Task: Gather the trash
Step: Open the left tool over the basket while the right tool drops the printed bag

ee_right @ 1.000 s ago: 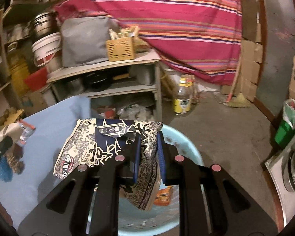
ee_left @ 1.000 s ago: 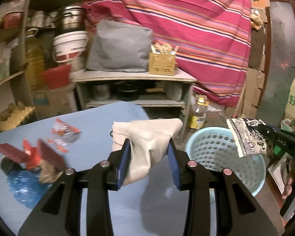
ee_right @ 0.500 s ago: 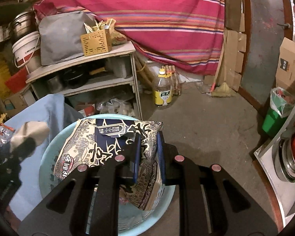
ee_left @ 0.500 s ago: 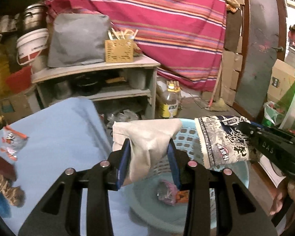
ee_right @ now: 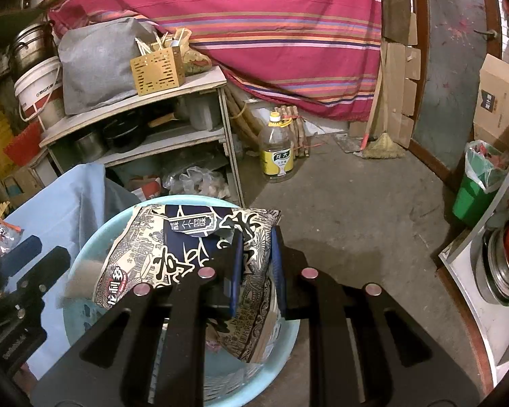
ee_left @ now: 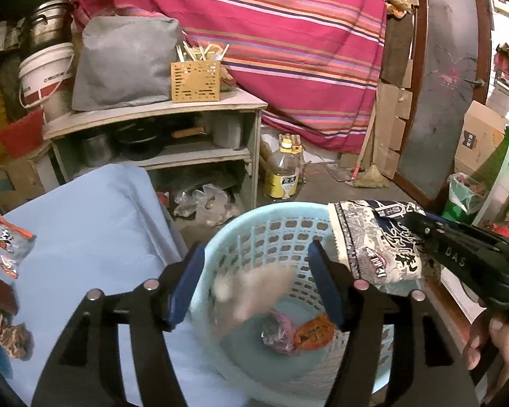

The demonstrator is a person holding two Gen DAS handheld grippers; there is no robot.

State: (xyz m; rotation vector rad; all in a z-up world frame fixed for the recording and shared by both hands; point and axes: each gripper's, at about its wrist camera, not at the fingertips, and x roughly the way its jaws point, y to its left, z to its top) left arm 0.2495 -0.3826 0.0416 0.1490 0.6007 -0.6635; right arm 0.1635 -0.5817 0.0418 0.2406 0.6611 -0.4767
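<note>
Landmark: one light-blue perforated basket (ee_left: 281, 234) on the floor, just beside the edge of the blue-covered worktop (ee_left: 85, 224).

Left gripper (ee_left: 258, 279): jaws have just been opening and are now set apart above the basket. One beige bag (ee_left: 251, 291) is seen blurred between and below them, clear of both pads, over the basket's inside.

Right gripper (ee_right: 256, 271): jaws are drawn close together and clamped on one printed black-and-white snack packet (ee_right: 186, 247), which is held over the basket's opening. In the left wrist view the same packet (ee_left: 373, 240) is seen at the basket's right rim, with the right gripper (ee_left: 424, 227) behind it and part of a hand (ee_left: 492, 339) at the frame's edge.

Inside the basket, two pieces are counted on the bottom: one pinkish crumpled wrapper (ee_left: 278, 332) and one orange wrapper (ee_left: 314, 332), touching each other.

Left of the basket, on the worktop: one orange-and-clear wrapper (ee_left: 8, 246) near the far left edge, well apart from the basket. More items at the lower left edge are cut off; count cannot be told.

Behind the basket: one wooden shelf unit (ee_left: 152, 135) and one yellow-labelled oil bottle (ee_left: 285, 173) on the floor.
</note>
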